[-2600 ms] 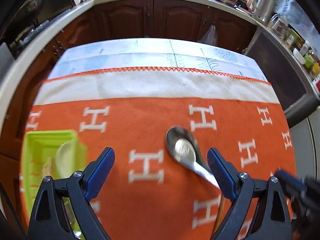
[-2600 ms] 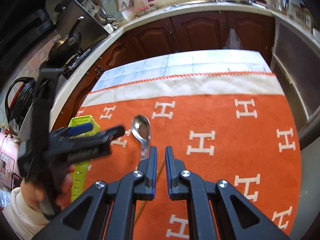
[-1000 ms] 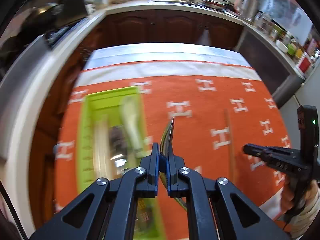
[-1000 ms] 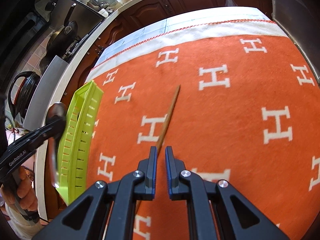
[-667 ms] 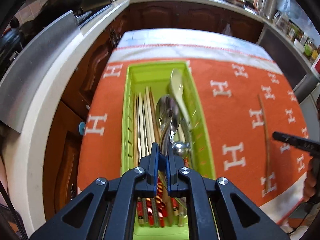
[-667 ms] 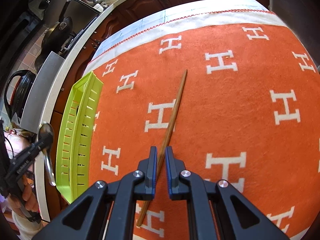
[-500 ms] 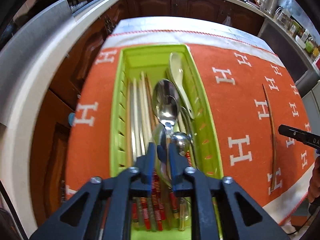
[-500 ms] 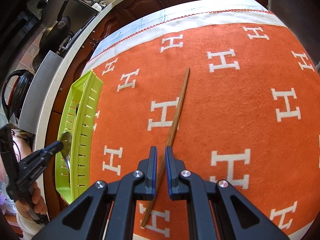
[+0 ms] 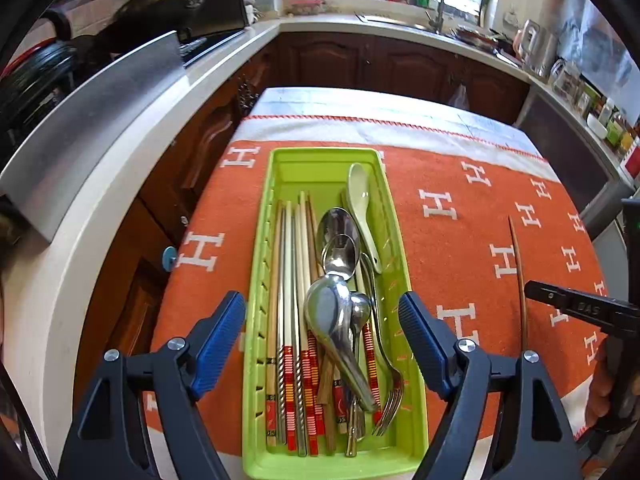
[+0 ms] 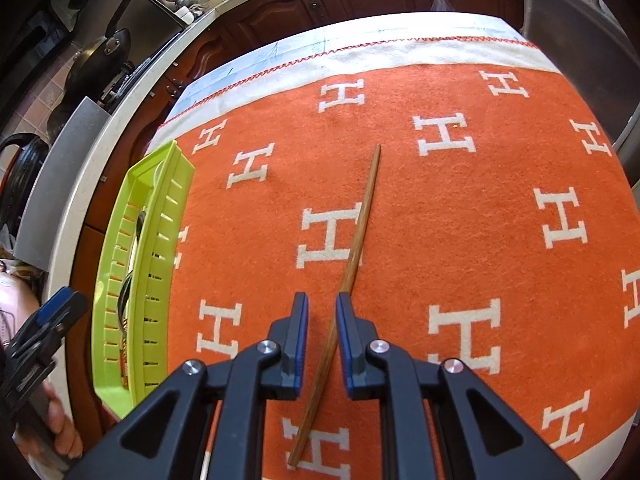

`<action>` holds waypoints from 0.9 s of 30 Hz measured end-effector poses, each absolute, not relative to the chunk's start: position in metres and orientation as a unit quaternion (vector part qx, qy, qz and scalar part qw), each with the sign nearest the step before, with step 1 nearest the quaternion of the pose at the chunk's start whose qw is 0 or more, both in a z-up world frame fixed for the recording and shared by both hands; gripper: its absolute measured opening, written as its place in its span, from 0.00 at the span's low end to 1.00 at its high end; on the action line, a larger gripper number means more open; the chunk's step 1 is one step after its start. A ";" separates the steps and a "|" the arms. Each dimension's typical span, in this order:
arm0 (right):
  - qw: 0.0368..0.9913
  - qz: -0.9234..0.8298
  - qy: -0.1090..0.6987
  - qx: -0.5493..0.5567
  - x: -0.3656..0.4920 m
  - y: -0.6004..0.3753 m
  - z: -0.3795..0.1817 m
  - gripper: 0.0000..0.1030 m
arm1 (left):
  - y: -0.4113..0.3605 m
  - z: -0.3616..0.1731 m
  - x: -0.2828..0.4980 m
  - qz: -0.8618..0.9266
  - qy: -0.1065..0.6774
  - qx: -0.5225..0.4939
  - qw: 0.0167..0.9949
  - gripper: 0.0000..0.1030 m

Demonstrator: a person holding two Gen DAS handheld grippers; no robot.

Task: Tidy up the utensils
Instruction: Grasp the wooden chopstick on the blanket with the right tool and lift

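Note:
My left gripper (image 9: 320,300) hovers over the lime green tray (image 9: 256,280), its jaws opening wide with nothing gripped. A shiny metal spoon (image 9: 332,312) lies free in the tray below, on top of other spoons, a fork (image 9: 384,364) and several chopsticks (image 9: 288,264). A white spoon (image 9: 360,204) rests further back in the tray. My right gripper (image 10: 322,298) is low over a single brown chopstick (image 10: 364,216) on the orange cloth. Its jaws are opening a little, and the chopstick runs between them, close to the right pad, with no grip visible.
An orange cloth with white H marks (image 10: 480,200) covers the table, and the tray (image 10: 168,208) sits at its left edge. A white counter (image 9: 120,160) with pans and a stove runs along the left, with dark cabinets behind. A hand (image 10: 60,432) holds the left gripper.
The left gripper carried the metal spoon over the tray, then opened and let it drop in. The right gripper slid nearer along the chopstick and its jaws parted slightly.

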State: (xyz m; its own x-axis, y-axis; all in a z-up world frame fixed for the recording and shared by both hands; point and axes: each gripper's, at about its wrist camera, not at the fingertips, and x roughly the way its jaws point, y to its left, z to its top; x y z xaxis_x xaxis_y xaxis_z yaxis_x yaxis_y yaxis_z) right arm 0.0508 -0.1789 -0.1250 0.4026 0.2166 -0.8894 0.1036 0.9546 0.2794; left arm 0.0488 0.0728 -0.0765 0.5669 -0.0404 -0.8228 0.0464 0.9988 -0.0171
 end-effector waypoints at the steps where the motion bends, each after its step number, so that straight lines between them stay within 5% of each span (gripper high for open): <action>1: 0.825 0.030 0.546 0.142 0.051 -0.177 -0.125 0.14 | 0.076 -0.075 0.047 -0.021 0.462 0.002 0.887 0.75; 21: 0.853 -0.082 0.515 0.013 0.045 -0.141 -0.140 0.16 | 0.111 -0.099 0.034 -0.004 0.480 -0.052 0.876 0.76; 27: 0.858 -0.084 0.507 0.018 0.043 -0.140 -0.141 0.07 | 0.111 -0.102 0.034 -0.008 0.484 -0.057 0.873 0.76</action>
State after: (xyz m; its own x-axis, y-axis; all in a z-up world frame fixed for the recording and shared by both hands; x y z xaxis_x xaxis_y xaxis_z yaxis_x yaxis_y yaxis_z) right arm 0.0429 -0.1399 -0.1407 0.4720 -0.1256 -0.8726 0.1629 0.9852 -0.0537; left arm 0.0340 0.1107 -0.1017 0.5318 -0.0684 -0.8441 -0.0419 0.9934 -0.1069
